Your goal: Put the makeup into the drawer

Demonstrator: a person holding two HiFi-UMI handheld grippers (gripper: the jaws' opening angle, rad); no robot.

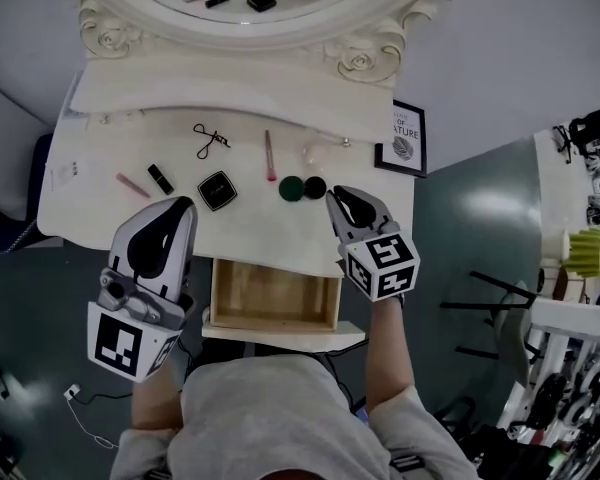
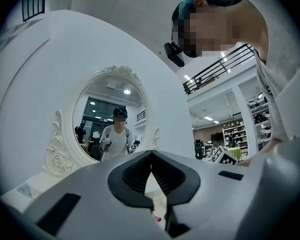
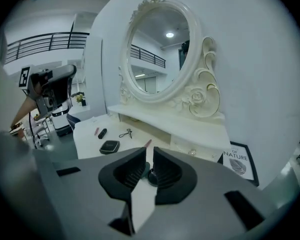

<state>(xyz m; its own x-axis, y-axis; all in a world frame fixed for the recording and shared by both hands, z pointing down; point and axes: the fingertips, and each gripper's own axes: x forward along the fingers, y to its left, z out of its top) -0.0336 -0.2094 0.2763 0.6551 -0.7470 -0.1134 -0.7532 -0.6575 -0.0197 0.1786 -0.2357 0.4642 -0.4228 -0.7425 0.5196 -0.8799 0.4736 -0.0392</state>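
Observation:
On the white vanity top (image 1: 90, 203) lie an eyelash curler (image 1: 210, 140), a pink tube (image 1: 269, 155), a black square compact (image 1: 217, 190), a black lipstick (image 1: 160, 178), a thin pink stick (image 1: 133, 185), and a green round pot (image 1: 291, 188) beside a black round pot (image 1: 315, 187). The wooden drawer (image 1: 275, 295) below the front edge is pulled out with nothing in it. My right gripper (image 1: 332, 196) is shut and holds nothing, its tips just right of the black pot (image 3: 152, 176). My left gripper (image 1: 183, 205) is shut and holds nothing, left of the compact (image 3: 110, 146).
An oval mirror (image 1: 250, 8) in an ornate white frame rises from a raised shelf (image 1: 230, 88) at the table's back. A framed print (image 1: 401, 138) leans at the right end. Shelving with clutter (image 1: 580, 248) stands far right; a cable (image 1: 80, 408) lies on the floor.

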